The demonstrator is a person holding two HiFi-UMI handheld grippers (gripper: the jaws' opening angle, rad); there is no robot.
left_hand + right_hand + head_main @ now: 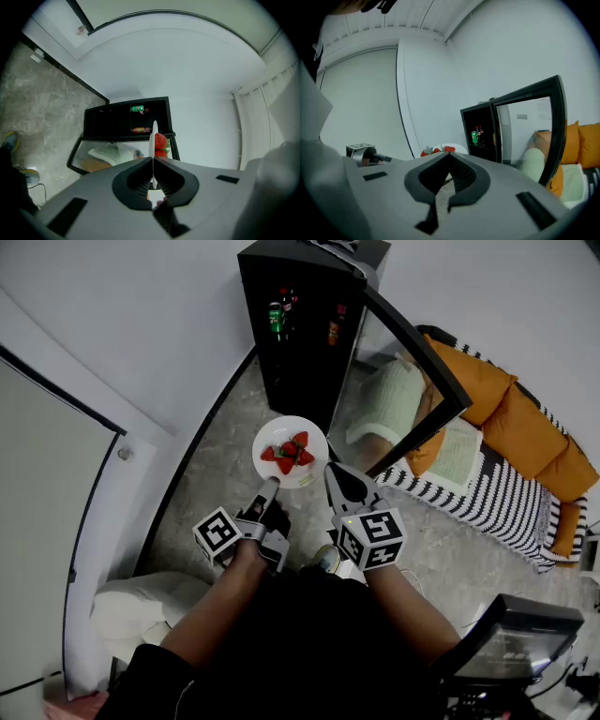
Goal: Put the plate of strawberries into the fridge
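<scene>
A white plate (314,439) with several red strawberries (290,453) hangs in the air in front of the open black fridge (300,324). My left gripper (272,487) is shut on the plate's near rim. In the left gripper view the plate (154,133) stands edge-on between the jaws of the left gripper (153,158), with the strawberries (161,141) beside it. My right gripper (335,474) is shut with nothing in it, just right of the plate. In the right gripper view the right gripper (449,155) points past the plate (457,148) toward the fridge (480,133).
The fridge's glass door (412,381) swings out to the right. A green can (276,320) and bottles stand on the fridge shelves. A sofa with orange cushions (511,413) and a striped blanket (487,488) lies right. A white cushion (141,606) lies at lower left.
</scene>
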